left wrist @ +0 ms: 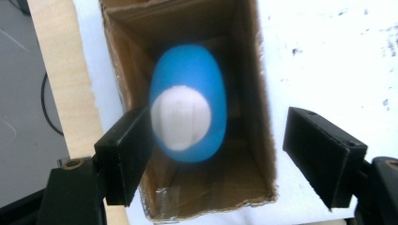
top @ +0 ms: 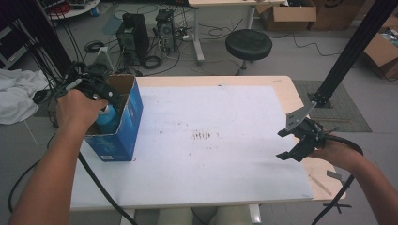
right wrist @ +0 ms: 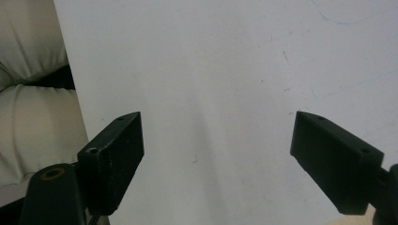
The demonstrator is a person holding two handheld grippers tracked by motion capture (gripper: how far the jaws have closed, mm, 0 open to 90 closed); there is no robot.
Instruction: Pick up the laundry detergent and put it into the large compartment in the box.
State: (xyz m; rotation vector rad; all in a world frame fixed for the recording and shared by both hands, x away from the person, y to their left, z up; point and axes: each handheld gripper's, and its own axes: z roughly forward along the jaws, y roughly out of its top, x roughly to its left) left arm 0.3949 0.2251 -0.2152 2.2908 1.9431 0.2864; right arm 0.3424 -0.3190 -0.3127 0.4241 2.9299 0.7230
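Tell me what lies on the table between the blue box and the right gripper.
Nothing stands there. In the high view, the stretch from the blue box to the right gripper is bare white sheet with faint smudges.

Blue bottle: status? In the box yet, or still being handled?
Done: the blue bottle is inside the open cardboard box. In hand: nothing; the left tongs are open above it, apparently just released. The right tongs are open over the white mat. No further step is evident.
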